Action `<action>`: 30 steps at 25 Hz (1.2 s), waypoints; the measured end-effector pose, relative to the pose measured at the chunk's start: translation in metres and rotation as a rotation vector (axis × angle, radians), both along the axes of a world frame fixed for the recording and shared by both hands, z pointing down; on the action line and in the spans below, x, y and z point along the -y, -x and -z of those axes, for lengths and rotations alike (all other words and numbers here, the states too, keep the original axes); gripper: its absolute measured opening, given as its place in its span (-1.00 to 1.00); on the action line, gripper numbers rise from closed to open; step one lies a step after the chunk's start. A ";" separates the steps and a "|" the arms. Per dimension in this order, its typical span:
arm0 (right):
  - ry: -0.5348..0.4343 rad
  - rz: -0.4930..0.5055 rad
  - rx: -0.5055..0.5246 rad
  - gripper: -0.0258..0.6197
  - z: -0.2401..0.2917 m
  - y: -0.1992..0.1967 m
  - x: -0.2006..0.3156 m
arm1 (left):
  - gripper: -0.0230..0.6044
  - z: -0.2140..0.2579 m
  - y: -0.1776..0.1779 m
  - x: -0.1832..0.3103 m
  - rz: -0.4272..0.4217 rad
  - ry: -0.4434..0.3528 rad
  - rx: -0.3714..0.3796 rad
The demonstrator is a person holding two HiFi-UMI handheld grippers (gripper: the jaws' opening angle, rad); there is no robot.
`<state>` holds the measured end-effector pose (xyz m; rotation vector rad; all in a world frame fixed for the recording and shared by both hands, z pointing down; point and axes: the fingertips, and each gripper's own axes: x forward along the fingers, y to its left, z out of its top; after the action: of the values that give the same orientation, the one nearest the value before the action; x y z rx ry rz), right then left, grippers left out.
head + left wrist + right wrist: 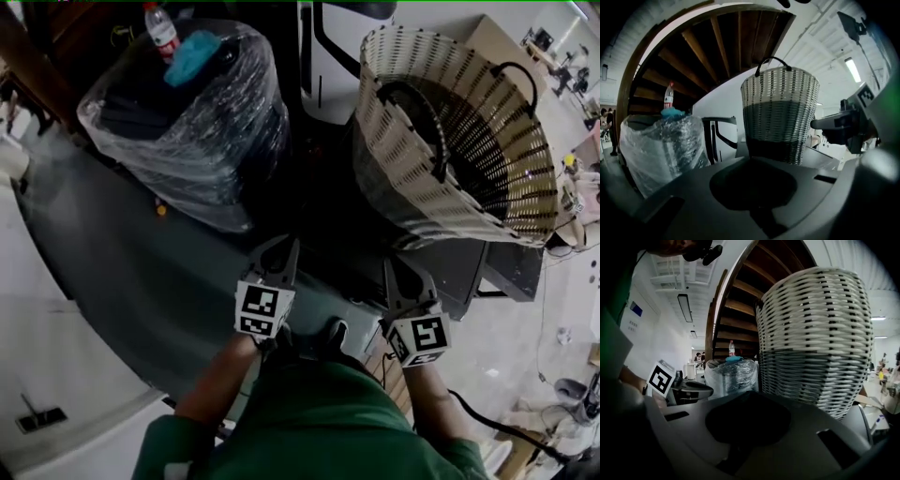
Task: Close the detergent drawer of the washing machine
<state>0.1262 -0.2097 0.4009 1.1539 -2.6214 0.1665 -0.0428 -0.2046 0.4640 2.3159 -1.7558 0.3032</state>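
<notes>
My left gripper (pixel 287 255) and right gripper (pixel 395 277) are held close to my body, side by side, both pointing forward with jaws together and nothing in them. Ahead of the right one a dark grey appliance body (pixel 473 267) carries a tall wicker basket (pixel 450 131). I cannot make out a detergent drawer in any view. In the left gripper view the shut left gripper (pixel 750 159) points at the basket (pixel 780 112), with the right gripper (pixel 839 123) at the right. The right gripper (pixel 750 394) faces the basket (pixel 815 338); the left gripper (pixel 689 389) shows at the left.
A dark bundle wrapped in clear plastic (pixel 187 122) stands at the left, a water bottle (pixel 161 28) and blue cloth on top. Behind is a white panel with a dark curved bar (pixel 328 56). A wooden staircase (pixel 717 42) rises overhead. Cables and clutter lie at the right.
</notes>
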 end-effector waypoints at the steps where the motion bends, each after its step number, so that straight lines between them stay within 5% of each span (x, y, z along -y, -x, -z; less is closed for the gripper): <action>1: -0.012 0.001 0.005 -0.87 0.007 0.001 0.000 | -0.86 0.013 0.002 0.000 0.003 -0.026 0.007; 12: -0.167 0.038 0.109 -0.87 0.079 0.011 -0.013 | -0.86 0.125 0.009 -0.026 0.005 -0.236 0.013; 30: -0.248 0.055 0.103 -0.87 0.117 0.003 -0.029 | -0.86 0.168 0.005 -0.044 0.013 -0.315 0.005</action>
<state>0.1230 -0.1809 0.2840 1.1758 -2.8232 -0.1174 -0.0476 -0.1606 0.2963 2.5117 -1.9406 0.0304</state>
